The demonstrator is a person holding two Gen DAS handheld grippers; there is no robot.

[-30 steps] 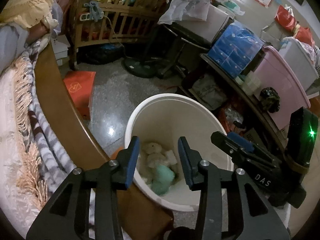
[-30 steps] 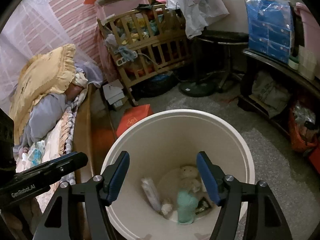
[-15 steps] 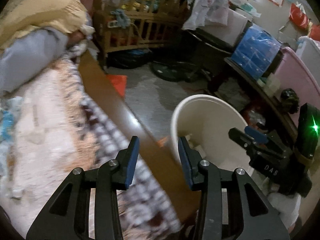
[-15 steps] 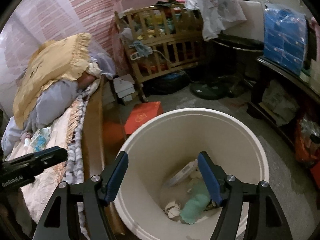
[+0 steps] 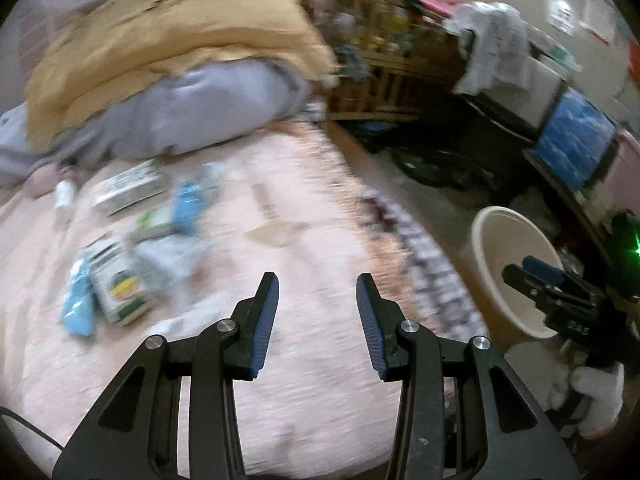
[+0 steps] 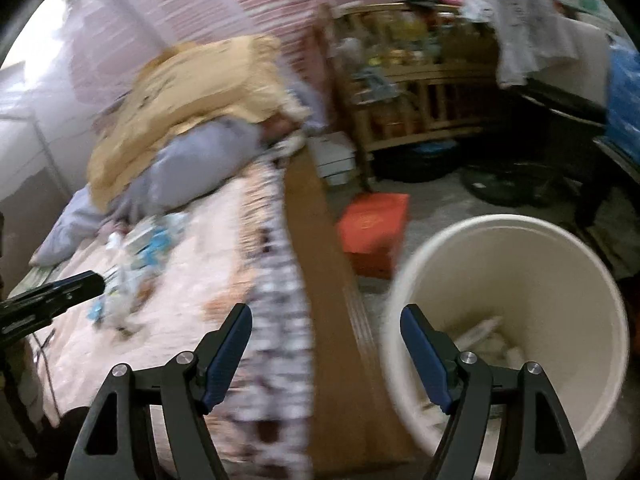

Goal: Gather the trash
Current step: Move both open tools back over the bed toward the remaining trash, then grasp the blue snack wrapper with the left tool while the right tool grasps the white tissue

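Both grippers are empty. Left gripper (image 5: pixel 316 320) hangs over the pink bed cover (image 5: pixel 248 360) with its blue pads a modest gap apart and nothing between them. Right gripper (image 6: pixel 326 352) straddles the wooden bed edge (image 6: pixel 320 280), its jaws opening wider, also with nothing between them; its right finger overlaps the cream bin (image 6: pixel 600 304) in the view, but whether it touches the rim cannot be told.

Heavy motion blur smears both views. The trash (image 5: pixel 120 264) lies scattered on the bed cover, well to the left of the left gripper: small printed cartons, pale blue wrappers and a crumpled white piece, touching or overlapping one another. Their labels cannot be read, and how many pieces there are is hard to say. A small white bottle-like thing (image 5: pixel 64 196) lies farther back near the pillows; its shape is unclear.

The bin stands on the floor just beside the bed. Inside it, pale scraps (image 6: pixel 488 340) show at the bottom, partly hidden by the right gripper's finger and too blurred to name. From the left wrist view only part of the bin's mouth shows, with the right gripper in front of it and a white-gloved hand (image 5: pixel 596 396) cut off at the frame edge.

A yellow pillow (image 5: pixel 168 48) sits on a grey one (image 5: pixel 192 116) at the head of the bed. An orange box (image 6: pixel 372 228) rests on the floor between the bed and the bin.
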